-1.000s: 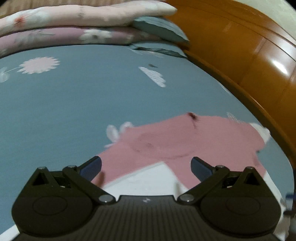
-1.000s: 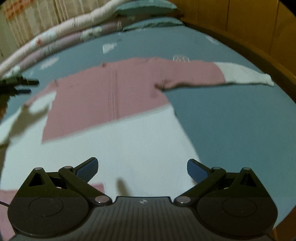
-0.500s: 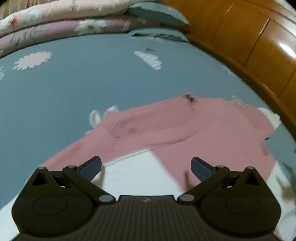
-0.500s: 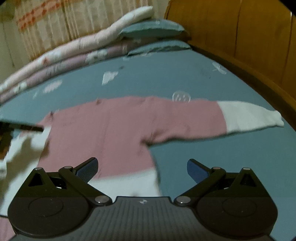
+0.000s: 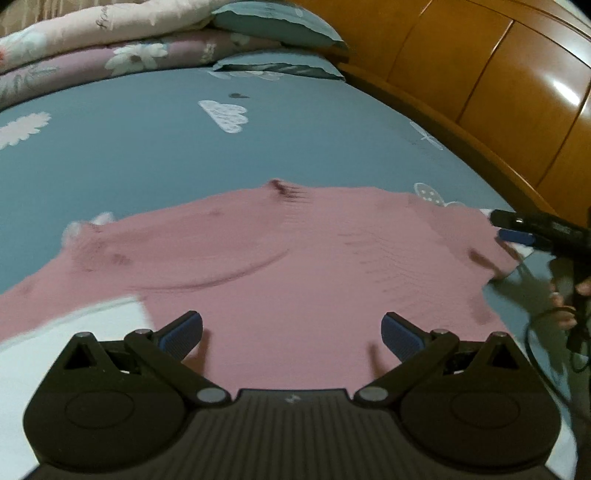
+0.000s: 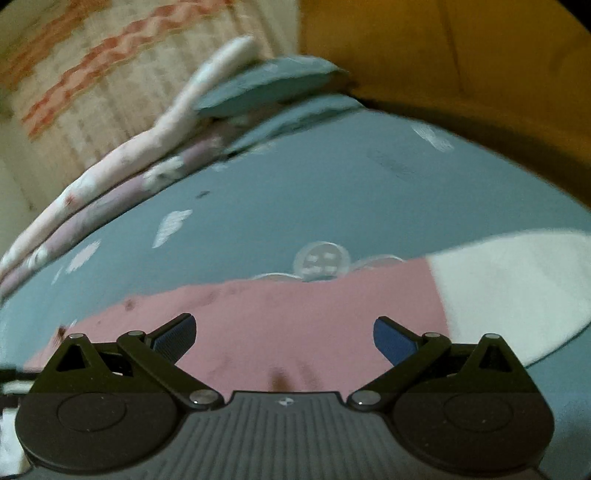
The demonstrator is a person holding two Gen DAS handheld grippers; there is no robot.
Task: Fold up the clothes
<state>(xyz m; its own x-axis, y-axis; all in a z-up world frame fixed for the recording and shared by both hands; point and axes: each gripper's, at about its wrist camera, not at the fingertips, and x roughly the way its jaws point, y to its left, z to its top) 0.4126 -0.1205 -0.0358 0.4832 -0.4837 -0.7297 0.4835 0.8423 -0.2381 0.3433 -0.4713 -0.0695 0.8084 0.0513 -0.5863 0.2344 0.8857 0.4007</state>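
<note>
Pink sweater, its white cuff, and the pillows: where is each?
Sweater [image 5: 314, 266]: left wrist view, chest.
Cuff [image 6: 509, 291]: right wrist view, sleeve end.
Pillows [image 5: 273, 22]: left wrist view, top pillow.

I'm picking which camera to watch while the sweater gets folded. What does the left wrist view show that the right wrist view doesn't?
Only the left wrist view shows the sweater's pink body with its neckline, the right gripper by the sleeve, and a hand holding it. Only the right wrist view shows the white cuff in full and the curtain. Both show the blue bedsheet, the stacked quilts, the pillows, the wooden headboard and an open gripper over pink fabric.
</note>
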